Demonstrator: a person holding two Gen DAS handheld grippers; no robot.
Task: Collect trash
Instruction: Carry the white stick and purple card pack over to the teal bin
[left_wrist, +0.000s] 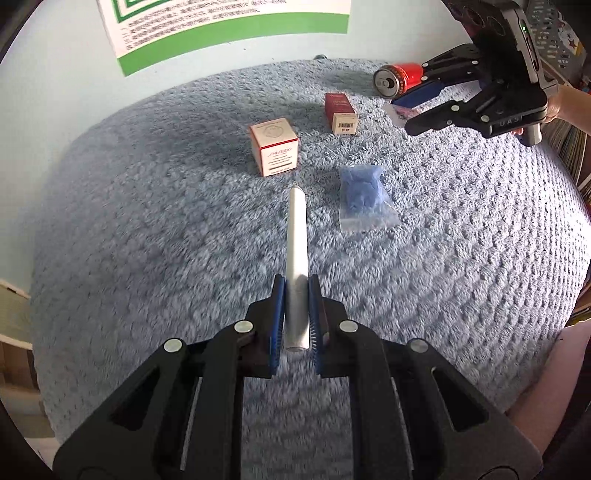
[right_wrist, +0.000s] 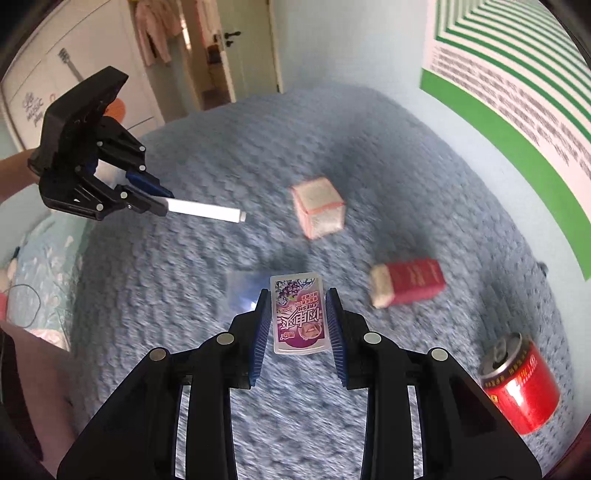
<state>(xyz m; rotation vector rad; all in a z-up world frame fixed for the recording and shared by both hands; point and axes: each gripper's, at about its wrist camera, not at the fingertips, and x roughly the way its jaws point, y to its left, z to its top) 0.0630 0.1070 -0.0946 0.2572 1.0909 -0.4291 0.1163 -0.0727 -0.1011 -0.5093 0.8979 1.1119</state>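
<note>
My left gripper (left_wrist: 296, 284) is shut on a white tube (left_wrist: 296, 254) and holds it above the blue blanket (left_wrist: 147, 229); it also shows in the right wrist view (right_wrist: 162, 201) with the tube (right_wrist: 207, 211) sticking out. My right gripper (right_wrist: 297, 299) is shut on a purple candy packet (right_wrist: 298, 314); in the left wrist view the right gripper (left_wrist: 400, 110) is at the far right, holding the packet (left_wrist: 397, 112). On the blanket lie a white and red box (left_wrist: 275, 146), a dark red box (left_wrist: 341, 112), a red can (left_wrist: 397, 78) and a bag of blue pieces (left_wrist: 362, 195).
A green and white poster (left_wrist: 229, 26) hangs on the wall behind the blanket. A door (right_wrist: 236, 44) and wardrobe (right_wrist: 74, 66) stand at the far end of the room. Shelves with books (left_wrist: 569, 140) are at the right edge.
</note>
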